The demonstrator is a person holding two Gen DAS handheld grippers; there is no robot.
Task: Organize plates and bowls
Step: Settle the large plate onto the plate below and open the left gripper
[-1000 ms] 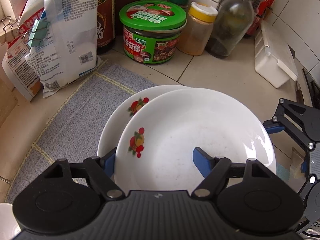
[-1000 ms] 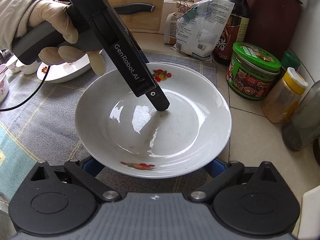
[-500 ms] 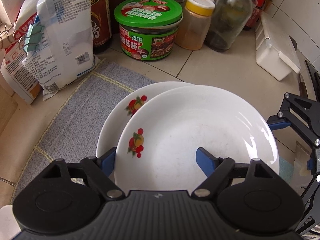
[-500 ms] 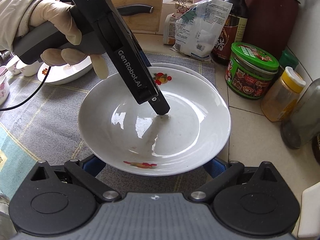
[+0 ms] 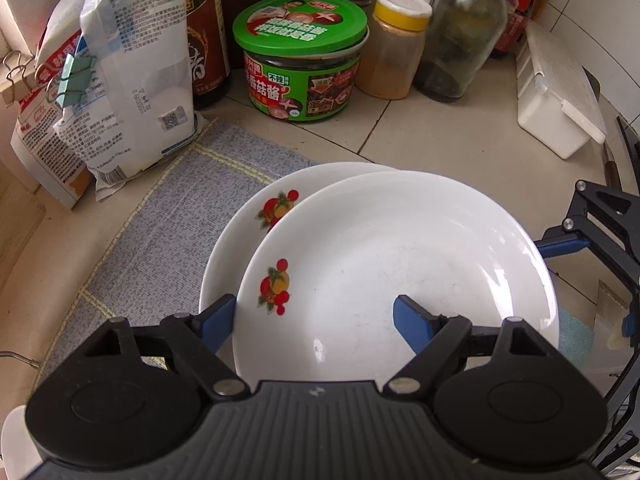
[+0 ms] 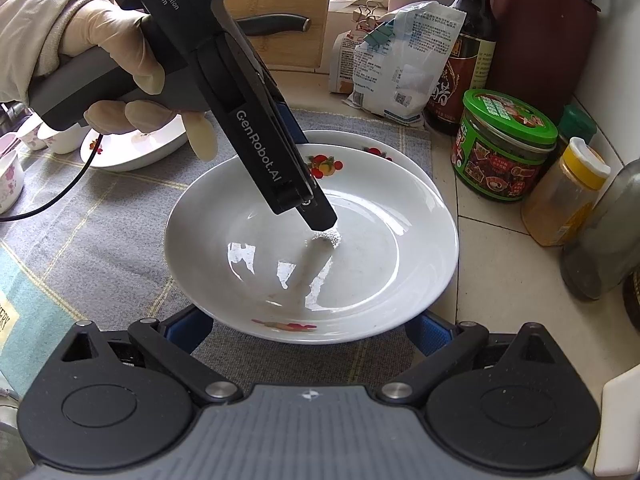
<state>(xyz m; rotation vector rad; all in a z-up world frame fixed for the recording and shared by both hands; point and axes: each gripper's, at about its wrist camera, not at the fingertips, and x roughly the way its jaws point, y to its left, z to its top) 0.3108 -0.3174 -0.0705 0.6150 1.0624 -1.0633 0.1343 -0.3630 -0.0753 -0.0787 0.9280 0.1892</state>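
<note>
A white plate with a fruit print point(image 5: 400, 272) point(image 6: 320, 264) lies on top of a second matching plate point(image 5: 248, 224) point(image 6: 384, 148) on a grey cloth. My left gripper point(image 5: 316, 320) is open; one finger is outside the top plate's rim, the other rests inside it. In the right wrist view the left gripper's finger point(image 6: 316, 212) touches the plate's inside. My right gripper point(image 6: 312, 328) is open, with its blue fingers low on either side of the top plate's near rim.
A green-lidded jar point(image 5: 304, 64), a yellow-capped spice jar point(image 5: 396, 44), a glass bottle point(image 5: 464, 32), a soy sauce bottle point(image 6: 468, 44) and clipped bags point(image 5: 132, 80) stand behind the plates. A white box point(image 5: 560, 104) is at the right. More dishes point(image 6: 132, 148) lie left.
The left gripper has moved slightly forward and up over the top plate. The right gripper has pulled back a little, so the plates show farther off. The plates have stayed stacked.
</note>
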